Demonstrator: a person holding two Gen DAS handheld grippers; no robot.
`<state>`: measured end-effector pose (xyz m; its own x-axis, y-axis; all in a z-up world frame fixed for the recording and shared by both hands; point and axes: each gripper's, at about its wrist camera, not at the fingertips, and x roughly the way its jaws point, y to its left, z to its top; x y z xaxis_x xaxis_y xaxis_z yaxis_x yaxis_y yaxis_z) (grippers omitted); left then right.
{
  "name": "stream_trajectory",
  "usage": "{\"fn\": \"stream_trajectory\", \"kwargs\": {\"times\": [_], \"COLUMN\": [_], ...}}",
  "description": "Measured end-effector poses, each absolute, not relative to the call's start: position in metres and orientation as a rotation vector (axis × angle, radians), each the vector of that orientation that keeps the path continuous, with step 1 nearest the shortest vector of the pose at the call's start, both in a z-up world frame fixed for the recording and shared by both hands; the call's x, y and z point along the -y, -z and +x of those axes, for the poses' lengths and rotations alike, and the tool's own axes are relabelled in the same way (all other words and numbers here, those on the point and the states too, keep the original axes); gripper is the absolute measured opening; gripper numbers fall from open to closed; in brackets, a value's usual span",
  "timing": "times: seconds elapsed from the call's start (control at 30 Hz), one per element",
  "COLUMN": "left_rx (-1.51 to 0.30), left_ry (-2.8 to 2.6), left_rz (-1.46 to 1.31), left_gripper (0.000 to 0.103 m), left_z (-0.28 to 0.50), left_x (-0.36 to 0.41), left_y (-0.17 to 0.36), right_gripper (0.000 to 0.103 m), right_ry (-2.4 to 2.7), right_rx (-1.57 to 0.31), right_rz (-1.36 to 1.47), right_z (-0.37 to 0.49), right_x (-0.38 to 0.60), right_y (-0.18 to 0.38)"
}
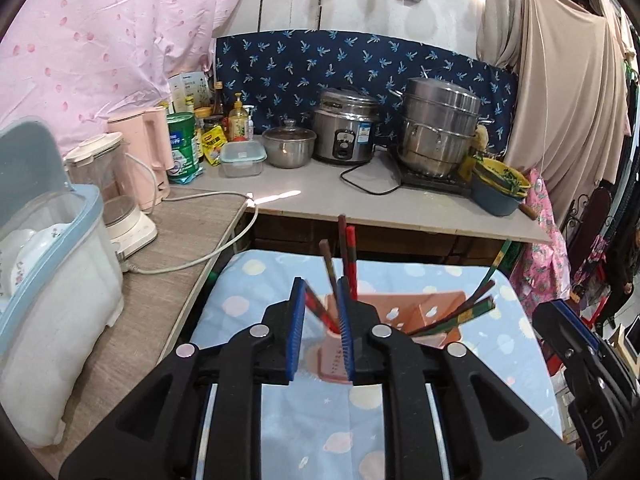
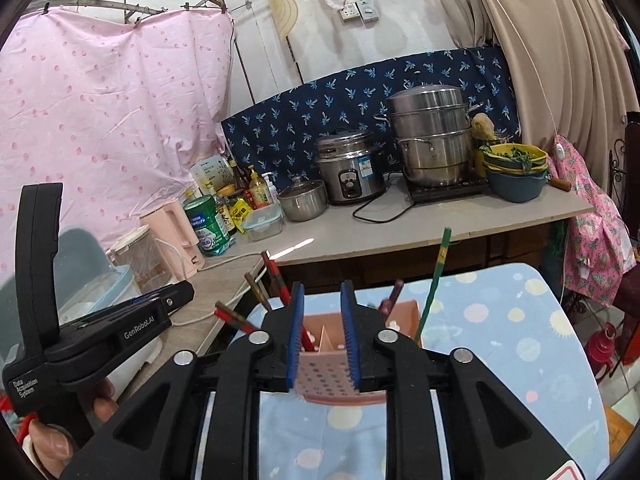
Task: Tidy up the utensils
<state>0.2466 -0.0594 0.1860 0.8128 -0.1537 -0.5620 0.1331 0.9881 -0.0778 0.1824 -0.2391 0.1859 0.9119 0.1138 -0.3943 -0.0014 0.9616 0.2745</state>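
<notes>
A pink perforated utensil holder (image 1: 424, 314) (image 2: 332, 380) stands on the blue dotted tablecloth, just beyond both grippers. Red and brown chopsticks (image 1: 349, 256) lean in its left compartment. Green chopsticks (image 1: 478, 306) fan out of the right side, and one green chopstick (image 2: 436, 280) stands tall there. My left gripper (image 1: 321, 292) is open over the holder's left end; a red-brown chopstick (image 1: 320, 310) slants loosely through the gap between its blue pads. My right gripper (image 2: 322, 292) is open above the holder's near wall, with a red chopstick (image 2: 307, 340) beside its left pad.
Beyond the table's far edge runs a counter (image 1: 360, 200) with a rice cooker (image 1: 344, 128), a steel steamer (image 1: 440, 128), a small pot, bottles and stacked bowls (image 1: 500, 188). At left are a blender (image 1: 116, 200), a cord and a lidded dish box (image 1: 48, 280). A hand (image 2: 52, 440) holds the left gripper.
</notes>
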Motion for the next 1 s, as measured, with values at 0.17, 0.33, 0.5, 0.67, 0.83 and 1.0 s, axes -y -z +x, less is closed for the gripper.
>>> {"fn": "stream_trajectory", "kwargs": {"times": [0.17, 0.33, 0.5, 0.67, 0.83, 1.0], "left_rx": [-0.601, -0.621, -0.631, -0.652, -0.665, -0.682], "left_ry": [0.127, 0.123, 0.120, 0.123, 0.131, 0.138], "left_rz": [0.001, 0.018, 0.042, 0.046, 0.058, 0.076], "left_gripper": [0.017, 0.017, 0.017, 0.017, 0.021, 0.027], "left_z": [0.226, 0.210, 0.191, 0.174, 0.160, 0.149], "left_x": [0.058, 0.058, 0.061, 0.060, 0.062, 0.065], "left_y": [-0.179, -0.171, -0.162, -0.153, -0.142, -0.129], "right_gripper": [0.027, 0.027, 0.027, 0.027, 0.027, 0.027], "right_ry": [-0.045, -0.032, -0.018, -0.003, 0.025, 0.049], "right_rx": [-0.426, -0.429, -0.448, -0.480, -0.523, -0.559], "right_rz": [0.247, 0.202, 0.191, 0.210, 0.189, 0.174], "right_z": [0.160, 0.140, 0.123, 0.110, 0.099, 0.093], "right_x": [0.232, 0.225, 0.223, 0.226, 0.222, 0.221], "right_y": [-0.177, -0.169, -0.159, -0.149, -0.137, -0.127]}}
